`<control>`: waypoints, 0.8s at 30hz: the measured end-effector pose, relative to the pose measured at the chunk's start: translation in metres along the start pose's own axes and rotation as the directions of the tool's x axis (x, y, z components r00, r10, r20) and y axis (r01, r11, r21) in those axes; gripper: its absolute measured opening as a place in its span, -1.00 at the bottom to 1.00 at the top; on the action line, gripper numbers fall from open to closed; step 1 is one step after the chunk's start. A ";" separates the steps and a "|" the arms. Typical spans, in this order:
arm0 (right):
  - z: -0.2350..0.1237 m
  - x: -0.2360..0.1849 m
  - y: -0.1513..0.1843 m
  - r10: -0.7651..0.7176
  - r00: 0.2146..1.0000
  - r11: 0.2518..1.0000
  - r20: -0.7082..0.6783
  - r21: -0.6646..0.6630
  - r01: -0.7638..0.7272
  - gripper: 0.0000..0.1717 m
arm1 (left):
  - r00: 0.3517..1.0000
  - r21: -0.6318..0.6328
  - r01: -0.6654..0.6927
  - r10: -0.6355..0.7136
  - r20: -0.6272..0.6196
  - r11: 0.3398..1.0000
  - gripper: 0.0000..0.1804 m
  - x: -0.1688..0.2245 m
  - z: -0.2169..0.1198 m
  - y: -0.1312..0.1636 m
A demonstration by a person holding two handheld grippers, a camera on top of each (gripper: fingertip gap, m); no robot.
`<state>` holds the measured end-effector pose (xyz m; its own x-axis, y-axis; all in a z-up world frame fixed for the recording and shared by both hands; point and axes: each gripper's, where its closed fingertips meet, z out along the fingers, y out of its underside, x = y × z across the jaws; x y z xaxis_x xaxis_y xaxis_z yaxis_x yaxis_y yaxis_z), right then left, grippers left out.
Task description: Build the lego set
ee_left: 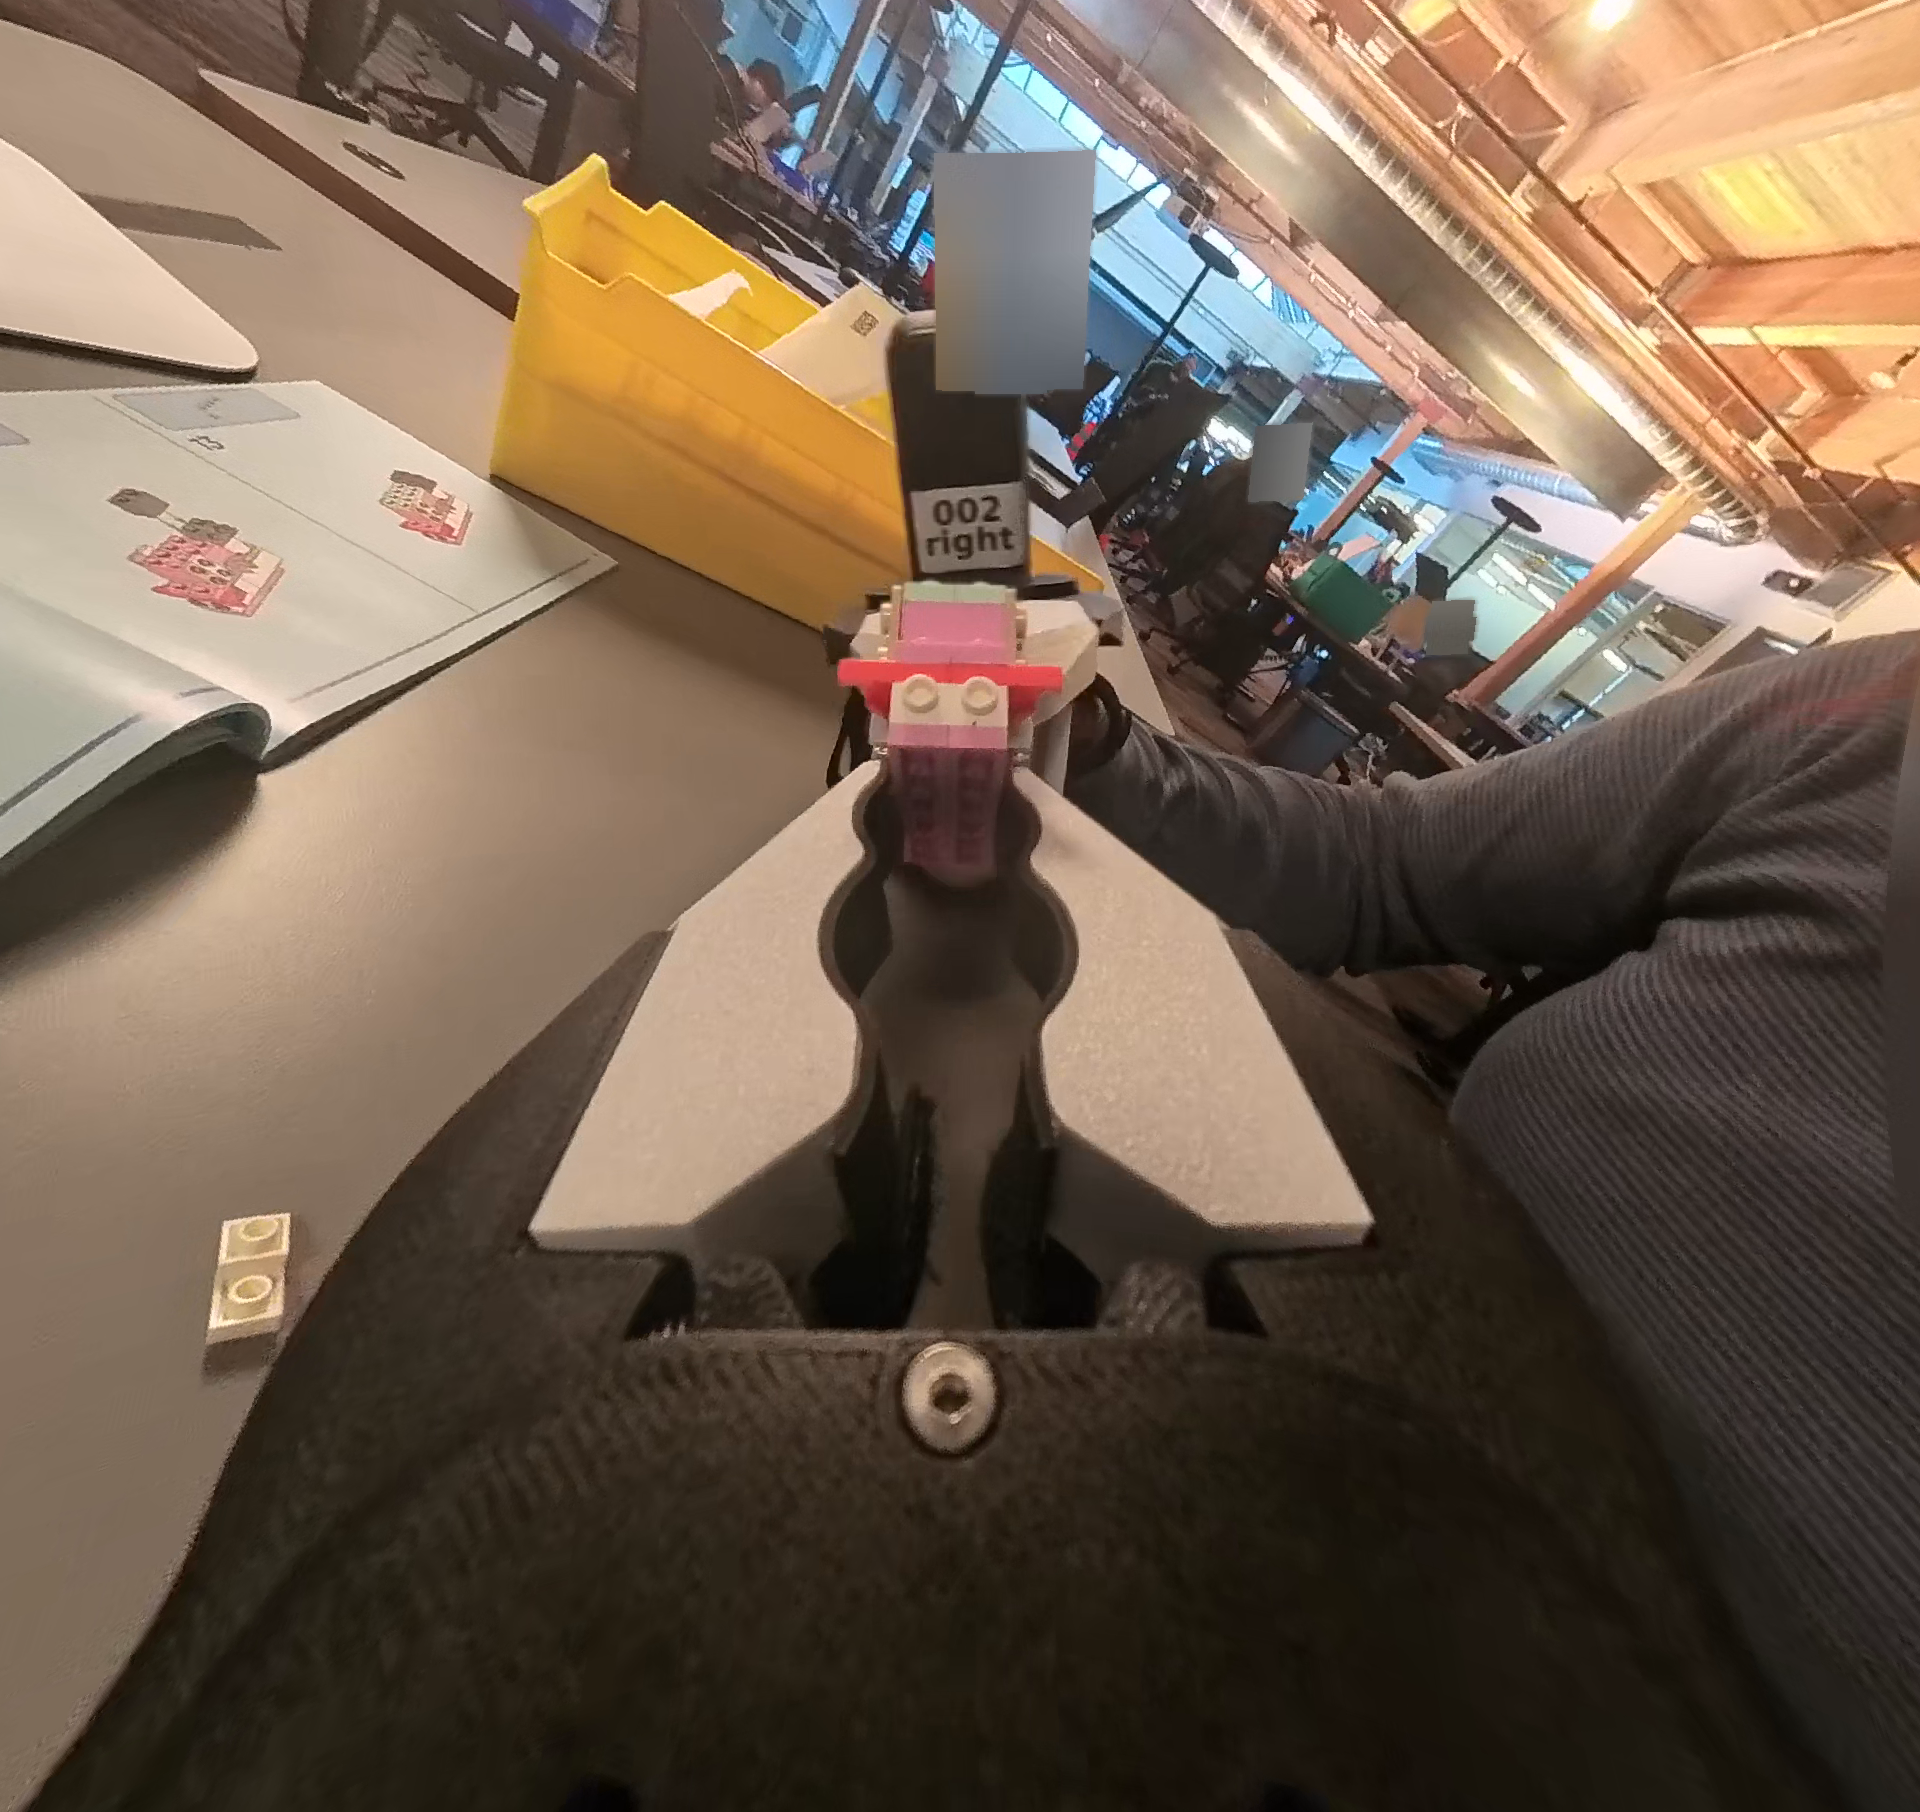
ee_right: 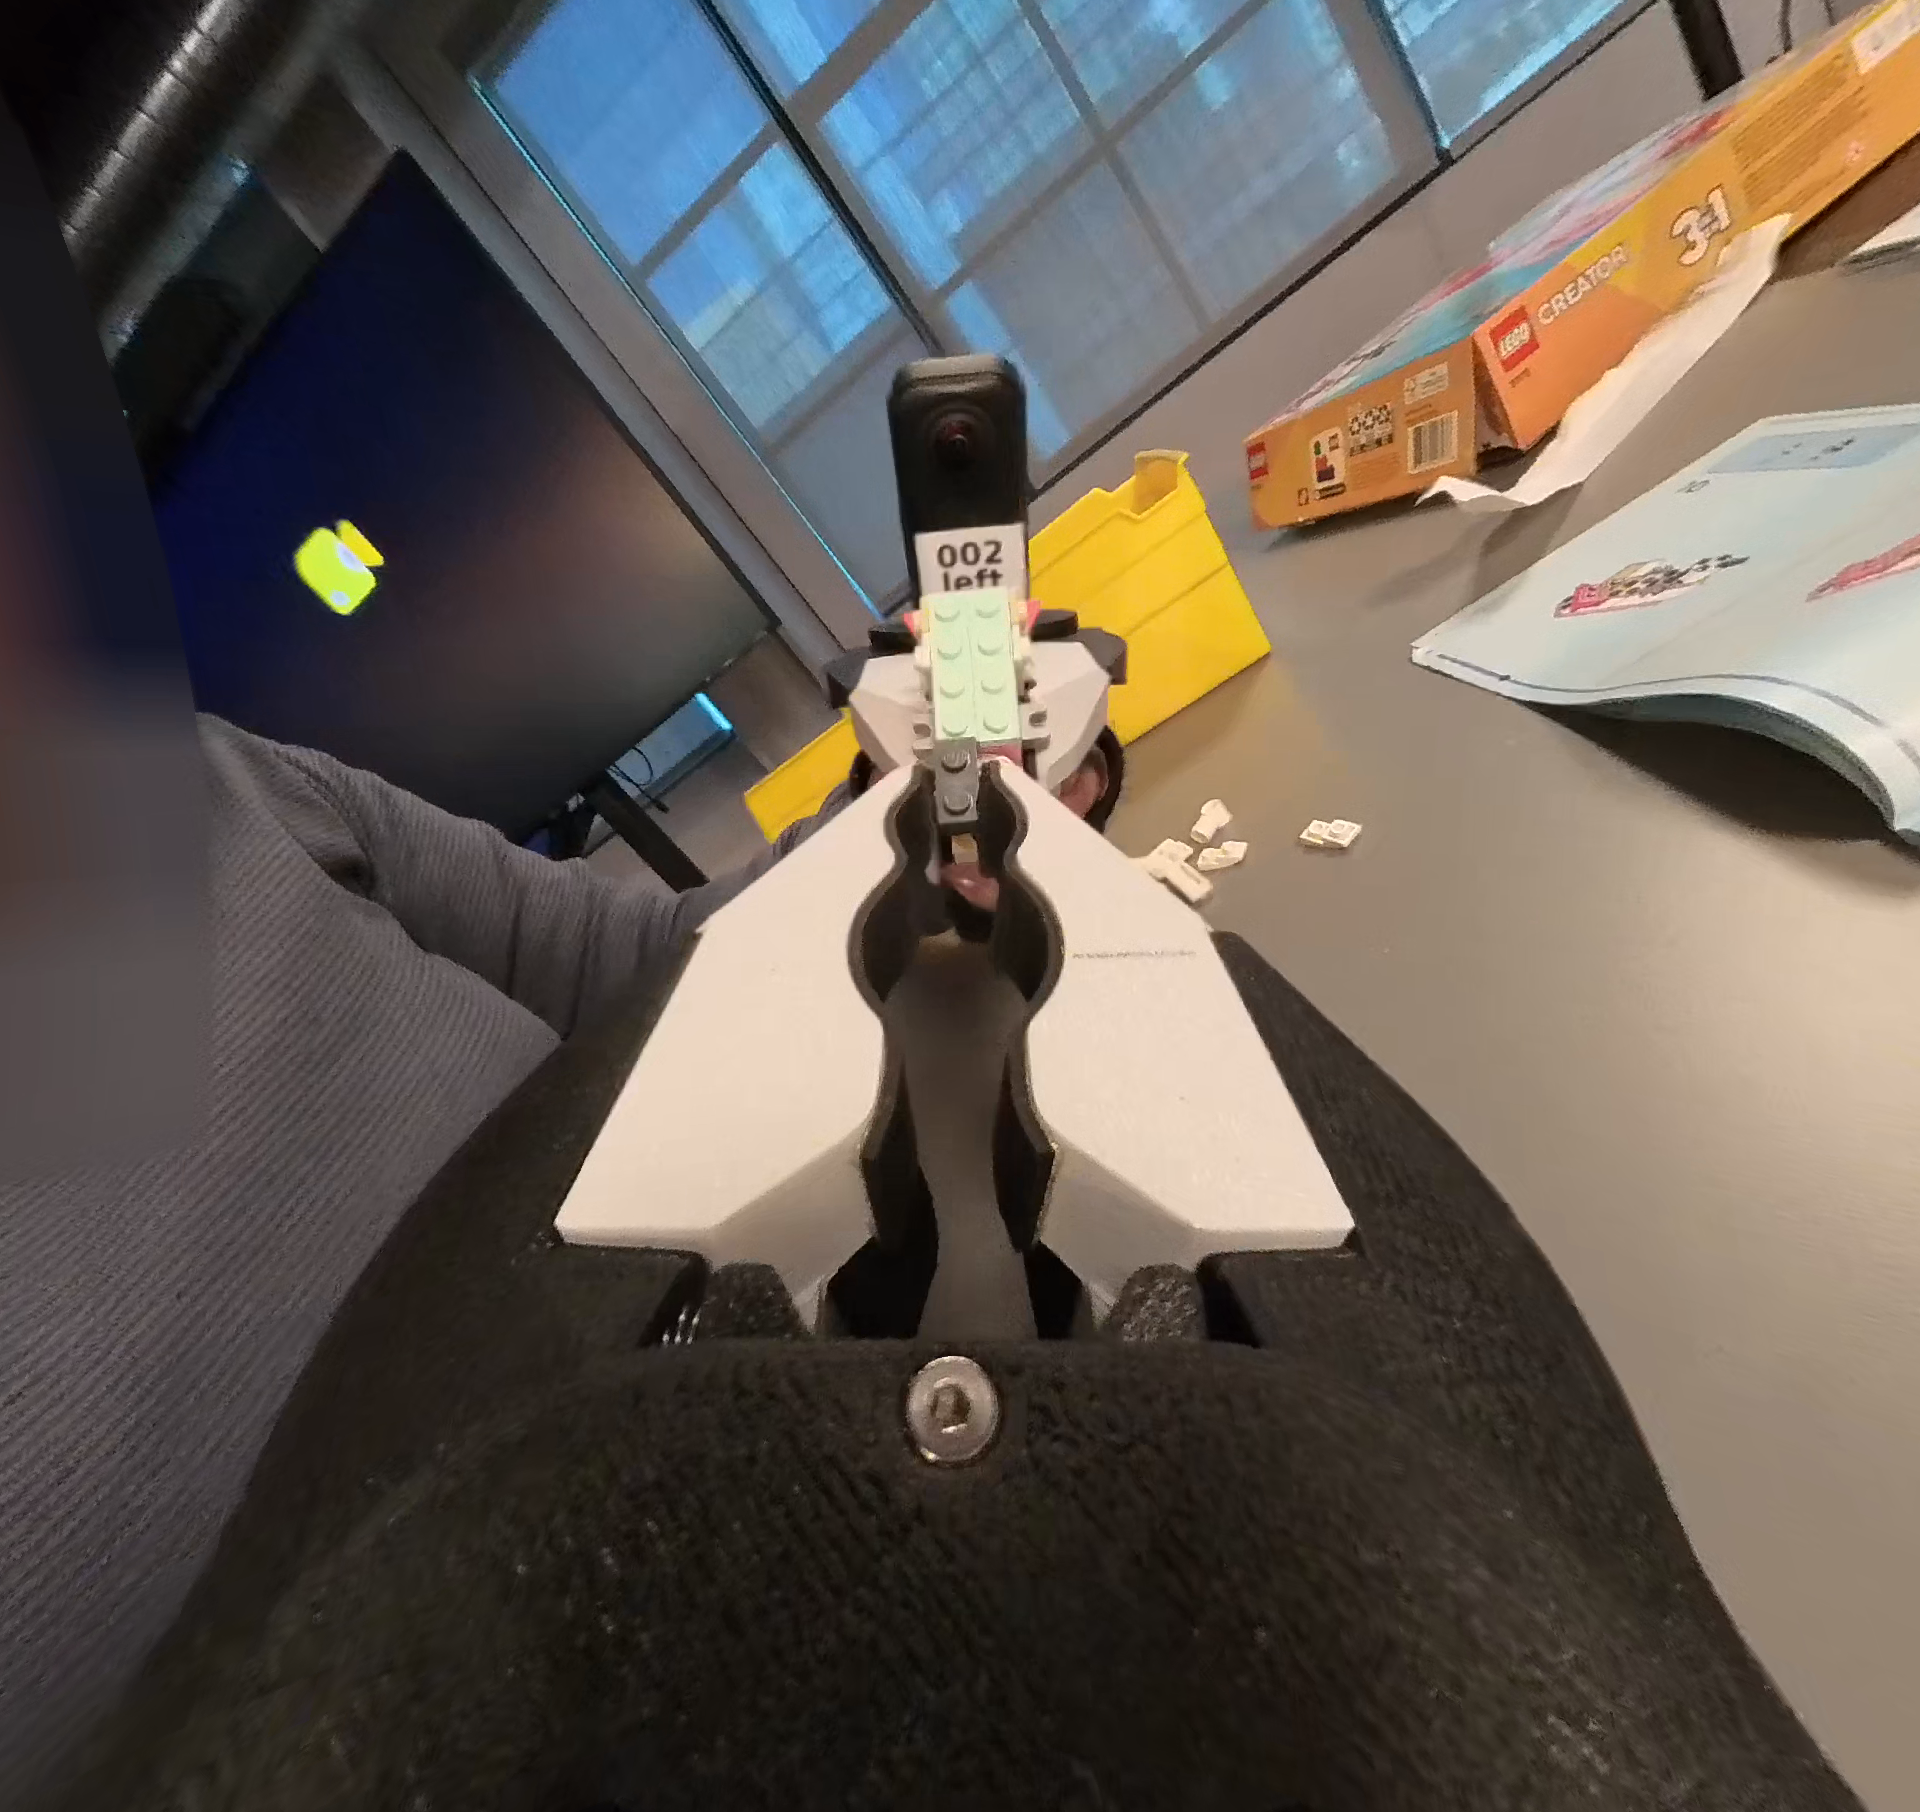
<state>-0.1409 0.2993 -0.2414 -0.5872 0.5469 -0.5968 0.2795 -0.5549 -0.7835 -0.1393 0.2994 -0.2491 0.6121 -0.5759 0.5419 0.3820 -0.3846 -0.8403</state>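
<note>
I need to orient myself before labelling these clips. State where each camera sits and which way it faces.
Left wrist view: rides the left gripper, looking along its jaws at the brick model they clamp, the opposing right gripper, yellow bin, booklet; grey sleeve shows.
Right wrist view: rides the right gripper, facing the opposite way toward windows; its jaws clamp the model's grey plate; sleeve at left.
Shared: model, bin, booklet, table.
</note>
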 end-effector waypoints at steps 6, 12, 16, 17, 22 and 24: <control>0.001 0.000 -0.007 -0.063 0.997 0.997 -0.036 0.039 0.064 -0.91 | 0.999 0.050 0.040 -0.039 -0.016 0.998 -0.83 0.000 0.000 -0.005; -0.007 -0.005 -0.030 -0.117 0.992 0.980 -0.048 0.158 0.124 -0.52 | 1.000 0.087 0.024 -0.023 -0.008 0.996 -0.82 -0.002 -0.004 -0.011; -0.023 0.007 -0.023 -0.306 0.936 0.952 -0.172 -0.034 0.305 -0.50 | 0.995 0.109 -0.048 0.038 0.091 0.993 -0.82 -0.014 -0.024 -0.025; -0.020 0.013 -0.006 -0.404 0.895 0.910 -0.192 -0.185 0.371 -0.60 | 0.990 0.108 -0.077 0.063 0.125 0.991 -0.82 -0.017 -0.031 -0.028; 0.011 0.027 0.076 -0.574 0.814 0.659 -0.093 -0.642 0.392 -0.71 | 0.971 0.098 -0.130 0.107 0.214 0.987 -0.82 -0.028 -0.051 -0.036; 0.018 0.022 0.092 -0.551 0.832 0.622 -0.058 -0.693 0.364 -0.73 | 0.969 0.103 -0.133 0.108 0.224 0.986 -0.82 -0.030 -0.054 -0.037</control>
<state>-0.1412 0.2488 -0.3235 -0.5985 0.7977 -0.0746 0.4869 0.2882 -0.8245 -0.2093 0.2915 -0.2331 0.7889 -0.4380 0.4311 0.3663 -0.2281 -0.9021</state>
